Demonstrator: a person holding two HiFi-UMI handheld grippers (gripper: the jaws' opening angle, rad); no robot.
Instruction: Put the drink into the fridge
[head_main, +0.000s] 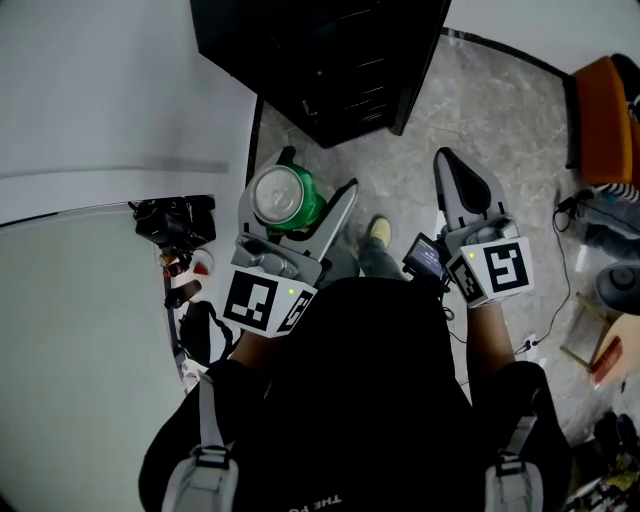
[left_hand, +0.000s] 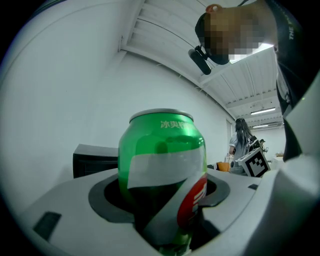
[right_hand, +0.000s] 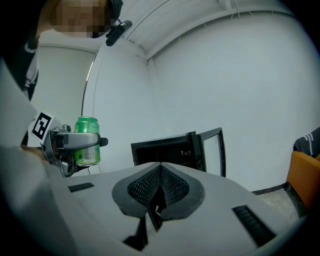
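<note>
The left gripper pinches a green drink can upright by its sides, jaws spread wide around it. The right gripper is empty, its jaws pressed together. In the head view the can sits left of centre over the stone floor. The black fridge stands ahead at the top of that frame, its glass door already swung open. The step in hand looks like the carry to the fridge. Next the can must go in level through the opening, clear of the door, onto a shelf, before the jaws part.
</note>
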